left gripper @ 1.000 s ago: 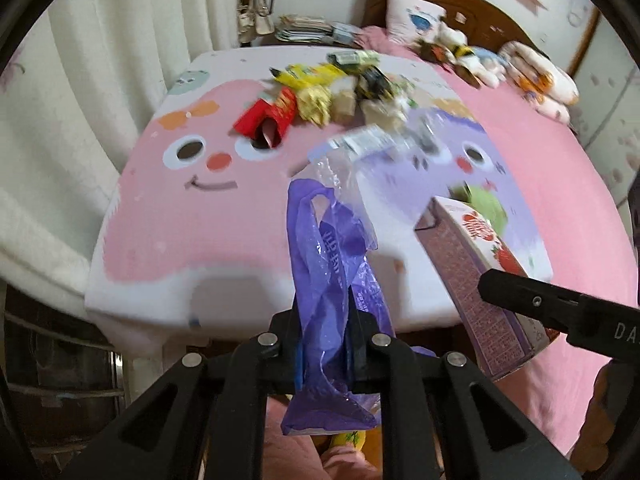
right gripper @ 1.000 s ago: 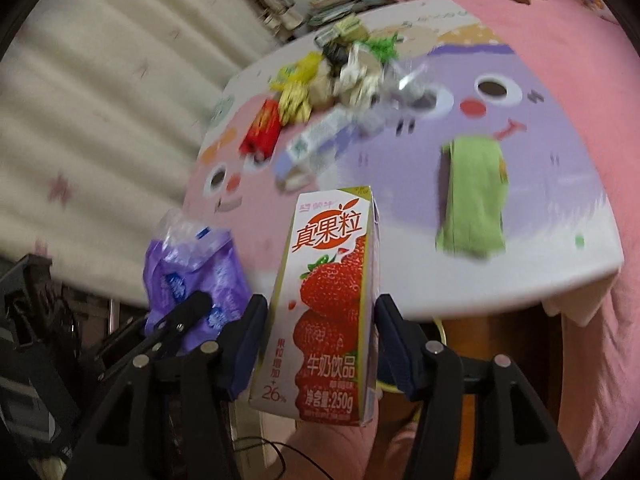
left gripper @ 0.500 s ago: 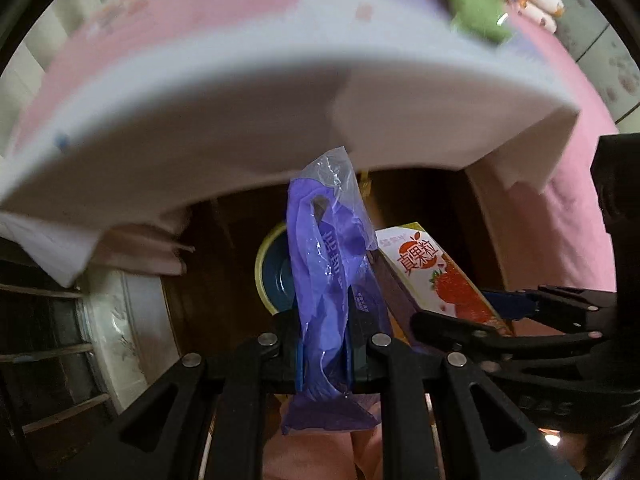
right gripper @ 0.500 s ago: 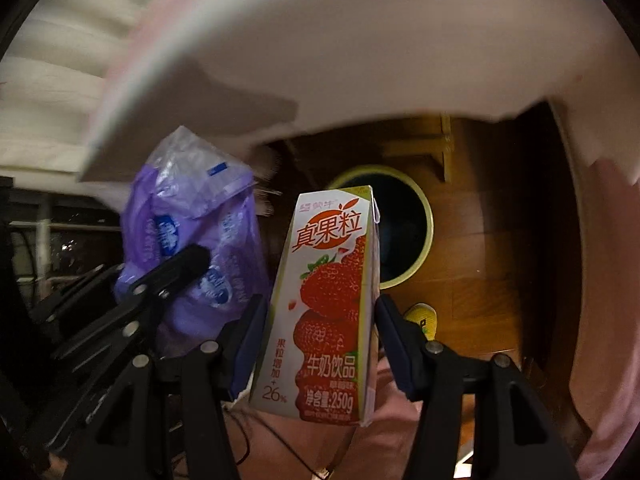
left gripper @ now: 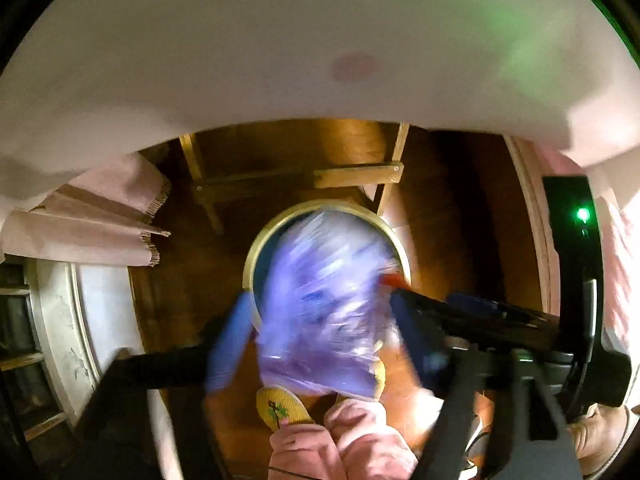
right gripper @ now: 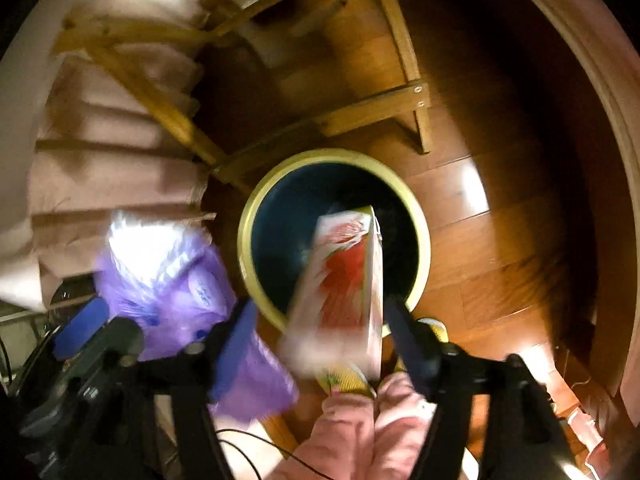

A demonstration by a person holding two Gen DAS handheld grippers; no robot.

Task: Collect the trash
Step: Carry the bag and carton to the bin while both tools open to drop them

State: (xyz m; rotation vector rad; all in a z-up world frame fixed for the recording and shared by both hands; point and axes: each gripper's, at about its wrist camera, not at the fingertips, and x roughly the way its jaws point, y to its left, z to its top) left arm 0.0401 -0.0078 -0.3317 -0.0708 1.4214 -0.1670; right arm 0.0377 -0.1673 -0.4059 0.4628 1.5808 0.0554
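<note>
Room: dim space under a table; wooden floor [right gripper: 500, 240] with glare patches, table's wooden legs and cross-brace [right gripper: 372, 110] above the bin, pale tablecloth [left gripper: 280, 40] overhanging the top of the left view, pink cloth folds at left.
Bin: round, yellow-rimmed, dark inside [right gripper: 256, 200], standing on the floor just below the brace; both tools point down at it. Nothing clearly made out inside.
Person: pink trouser legs [right gripper: 360, 432] and a yellow slipper [left gripper: 282, 406] at the near edge of the bin.
Step in hand: drop-off. Judged to be the moment of letting go over the bin.
Purple plastic bag [left gripper: 324, 308]: blurred, between the fingers of the left gripper [left gripper: 320, 344], over the near rim. Jaws stand wide, neither pad seen pressing the bag; reads as released.
Strawberry milk carton [right gripper: 344, 280]: tilted, top end over the bin mouth, lower end blurred between the fingers of the right gripper [right gripper: 324, 328]. Fingers spread wider than the carton; reads as let go, contact on the right side uncertain.
Next move: judged simple — confirm both pieces land inside, then lift clear of the table edge and go for more trash. Bag sits nearer the rim, so it may catch.
</note>
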